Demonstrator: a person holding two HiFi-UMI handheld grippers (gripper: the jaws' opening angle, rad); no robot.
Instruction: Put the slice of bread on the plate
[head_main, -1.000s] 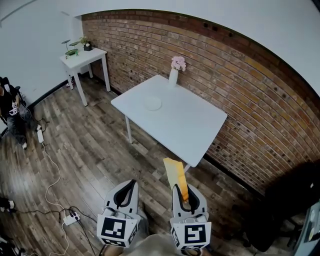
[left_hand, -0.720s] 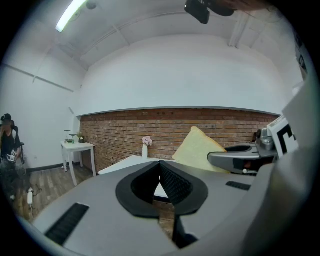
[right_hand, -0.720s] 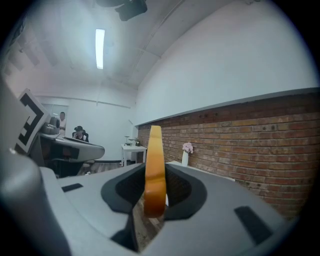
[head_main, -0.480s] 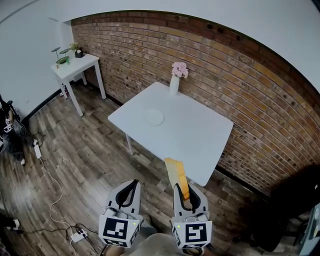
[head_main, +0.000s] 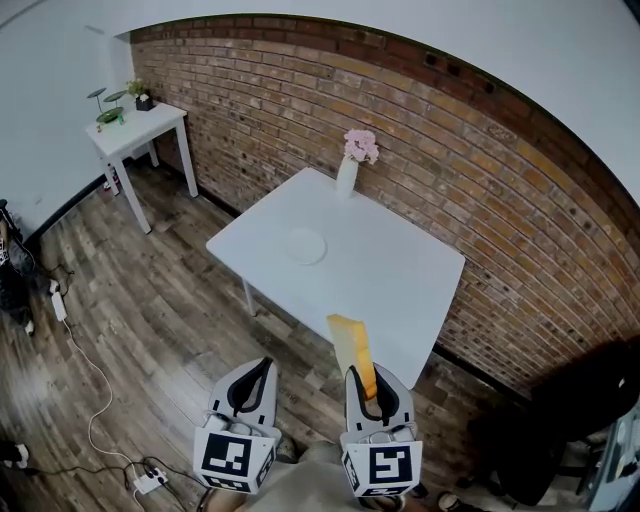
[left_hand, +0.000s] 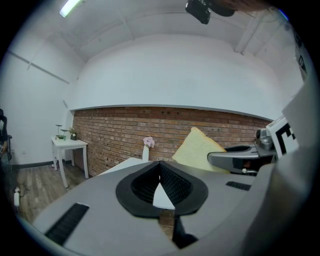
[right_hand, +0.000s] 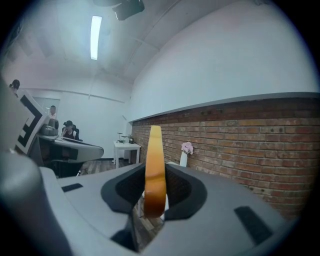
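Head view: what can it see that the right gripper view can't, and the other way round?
Only the head view shows the white plate lying on the white table, and the power strip on the wooden floor. Only the right gripper view shows the long ceiling light. Both show the bread slice pinched upright in the right gripper, the brick wall, the vase of pink flowers and the small side table.
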